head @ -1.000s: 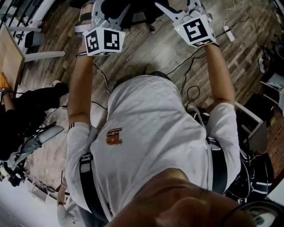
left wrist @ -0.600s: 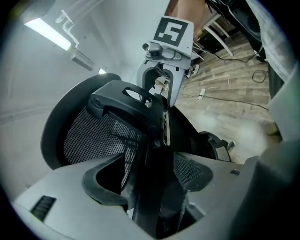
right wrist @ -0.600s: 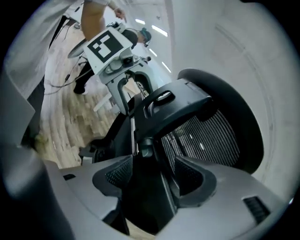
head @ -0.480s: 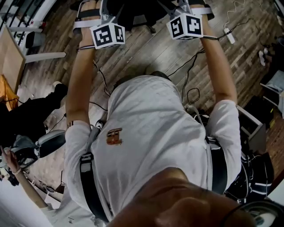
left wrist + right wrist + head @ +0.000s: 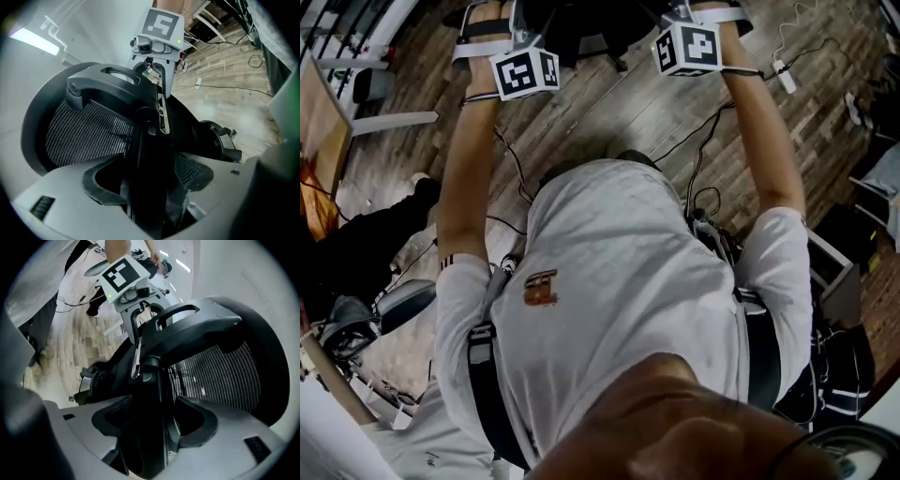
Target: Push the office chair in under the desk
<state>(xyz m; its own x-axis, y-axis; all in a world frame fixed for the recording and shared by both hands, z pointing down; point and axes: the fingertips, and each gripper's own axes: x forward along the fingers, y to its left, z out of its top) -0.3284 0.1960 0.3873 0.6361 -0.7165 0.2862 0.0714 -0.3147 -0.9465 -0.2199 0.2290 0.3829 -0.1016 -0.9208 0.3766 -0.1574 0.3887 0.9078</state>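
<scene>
Two pairs of jaws, on the left gripper (image 5: 152,180) and the right gripper (image 5: 157,420), have just been opening and now stand spread, each with the black back frame of the office chair (image 5: 84,126) running upright between them, equally near both.

No readable text, numbers or brand names in any view. Closest candidates: black-and-white square code patterns on the left marker cube (image 5: 525,73) and right marker cube (image 5: 688,49), top of the head view. They are patterns, not letters. Small orange-red emblem (image 5: 541,288) on the white shirt (image 5: 619,281), left of centre, is too small to read.
</scene>
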